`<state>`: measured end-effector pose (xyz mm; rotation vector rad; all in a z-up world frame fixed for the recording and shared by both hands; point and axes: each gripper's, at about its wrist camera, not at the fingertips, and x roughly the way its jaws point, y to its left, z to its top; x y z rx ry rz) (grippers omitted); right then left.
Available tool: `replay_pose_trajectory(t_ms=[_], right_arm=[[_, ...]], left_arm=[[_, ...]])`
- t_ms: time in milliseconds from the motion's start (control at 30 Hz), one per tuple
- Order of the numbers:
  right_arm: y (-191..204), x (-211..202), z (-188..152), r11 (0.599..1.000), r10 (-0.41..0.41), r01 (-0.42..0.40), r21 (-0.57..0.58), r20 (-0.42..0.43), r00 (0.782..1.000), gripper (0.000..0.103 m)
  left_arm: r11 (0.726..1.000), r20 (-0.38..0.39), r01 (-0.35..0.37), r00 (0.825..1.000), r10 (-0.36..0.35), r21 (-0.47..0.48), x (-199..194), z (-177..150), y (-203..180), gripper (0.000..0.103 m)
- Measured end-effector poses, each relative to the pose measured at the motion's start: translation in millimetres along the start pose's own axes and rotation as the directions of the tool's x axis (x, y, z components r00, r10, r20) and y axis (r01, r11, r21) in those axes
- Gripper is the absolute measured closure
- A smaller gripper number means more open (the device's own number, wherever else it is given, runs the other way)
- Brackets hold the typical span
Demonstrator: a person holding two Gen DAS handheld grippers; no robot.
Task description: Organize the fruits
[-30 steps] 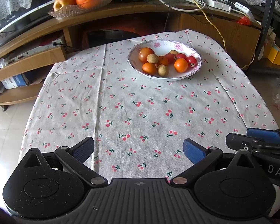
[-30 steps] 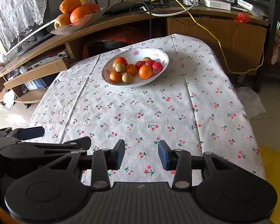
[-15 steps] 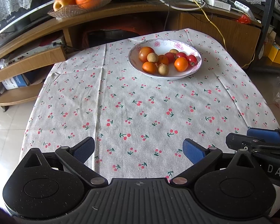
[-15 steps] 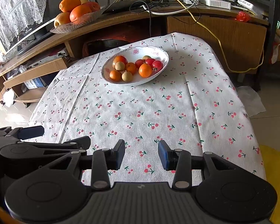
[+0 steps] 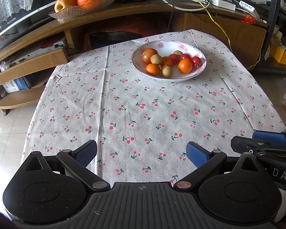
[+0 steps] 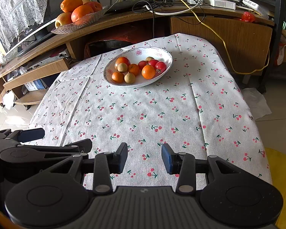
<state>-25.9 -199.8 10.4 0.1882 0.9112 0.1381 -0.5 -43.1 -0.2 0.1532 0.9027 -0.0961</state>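
Between your left gripper (image 5: 142, 152) and the white bowl (image 5: 198, 51) of fruit lies only bare cherry-print tablecloth (image 5: 143, 103), so you can pass straight ahead. Your right gripper (image 6: 144, 158) has the same clear cloth in front. The two grippers sit just beside each other at the near edge. Behind the bowl, the wooden shelf unit (image 6: 219, 30) blocks the way.
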Motion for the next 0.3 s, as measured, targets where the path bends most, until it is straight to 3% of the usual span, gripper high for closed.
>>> replay_pose_trajectory(t_ms=[300], right_arm=[[-0.1,0.3,0.3,1.0,0.0,0.0,0.001,0.001,1.0,0.064]], left_arm=[[1.0,0.008,-0.012,1.0,0.012,-0.005,-1.4,0.5,-0.6,0.001]])
